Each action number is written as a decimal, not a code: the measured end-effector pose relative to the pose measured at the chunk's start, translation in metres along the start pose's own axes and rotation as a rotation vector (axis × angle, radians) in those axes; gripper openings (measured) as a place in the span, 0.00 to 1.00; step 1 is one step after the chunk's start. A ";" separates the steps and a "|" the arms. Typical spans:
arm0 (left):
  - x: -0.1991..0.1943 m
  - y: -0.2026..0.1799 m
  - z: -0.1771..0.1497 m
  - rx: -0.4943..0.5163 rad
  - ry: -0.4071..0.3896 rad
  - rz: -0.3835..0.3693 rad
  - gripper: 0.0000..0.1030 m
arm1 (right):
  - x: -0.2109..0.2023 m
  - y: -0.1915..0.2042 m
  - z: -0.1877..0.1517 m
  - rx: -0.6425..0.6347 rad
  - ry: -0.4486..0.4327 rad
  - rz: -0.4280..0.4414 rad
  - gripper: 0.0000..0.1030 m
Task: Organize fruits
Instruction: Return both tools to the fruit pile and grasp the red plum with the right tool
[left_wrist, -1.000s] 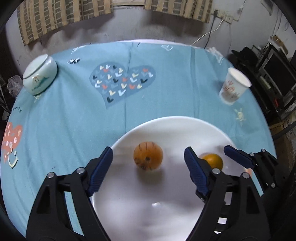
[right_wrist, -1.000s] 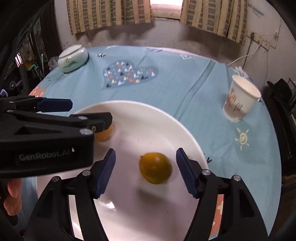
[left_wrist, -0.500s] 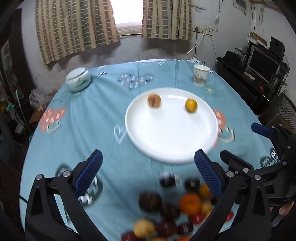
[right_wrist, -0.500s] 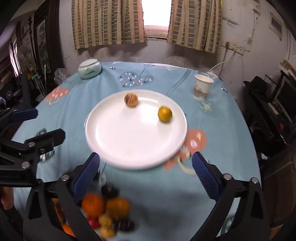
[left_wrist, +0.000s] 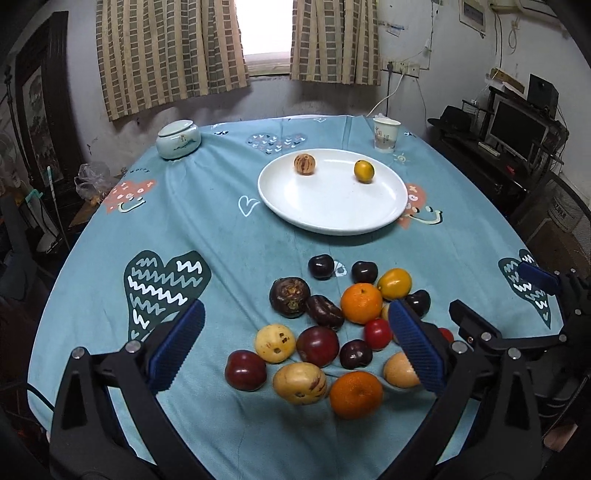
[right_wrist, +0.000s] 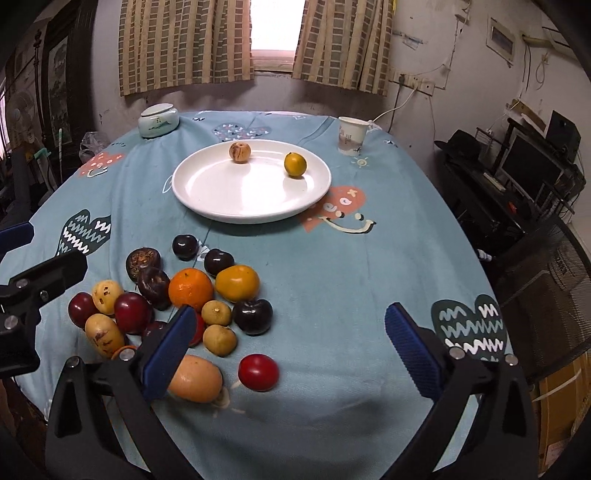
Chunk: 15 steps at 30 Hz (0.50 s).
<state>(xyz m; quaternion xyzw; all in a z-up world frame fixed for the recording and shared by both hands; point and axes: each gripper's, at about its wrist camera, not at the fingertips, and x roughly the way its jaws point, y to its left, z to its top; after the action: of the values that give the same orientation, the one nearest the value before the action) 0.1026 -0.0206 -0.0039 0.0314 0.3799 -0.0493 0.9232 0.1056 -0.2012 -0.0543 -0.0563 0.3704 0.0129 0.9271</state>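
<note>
Fruits (left_wrist: 332, 332) lie heaped on the near side of the teal cloth (left_wrist: 207, 229), and both claws hang over them with nothing gripped. The left gripper (left_wrist: 295, 345) has just spread its jaws wide, bare, the pile showing between its blue pads. The right gripper (right_wrist: 288, 349) has just opened too, holding nothing, a red fruit (right_wrist: 258, 372) on the cloth between its fingers. Beyond the heap sits the white plate (left_wrist: 332, 218), carrying two pieces well apart: a striped fruit (left_wrist: 304, 164) and a yellow fruit (left_wrist: 364, 171). Further back, a paper cup (left_wrist: 385, 134) stands upright and a lidded jar (left_wrist: 178, 139) stays closed; I cannot tell what either holds.
</note>
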 end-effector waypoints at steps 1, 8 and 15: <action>-0.001 0.000 0.000 -0.001 -0.001 -0.002 0.98 | -0.003 0.001 0.000 -0.004 -0.006 -0.008 0.99; -0.005 0.004 -0.006 -0.003 0.003 0.005 0.98 | -0.009 0.002 -0.007 -0.020 -0.004 0.001 0.99; -0.007 0.028 -0.044 -0.003 0.037 0.035 0.98 | -0.008 -0.002 -0.039 -0.030 0.047 0.076 0.99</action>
<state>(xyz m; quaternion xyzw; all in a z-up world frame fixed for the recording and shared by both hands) 0.0701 0.0123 -0.0295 0.0375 0.3963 -0.0319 0.9168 0.0730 -0.2070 -0.0764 -0.0565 0.3940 0.0526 0.9159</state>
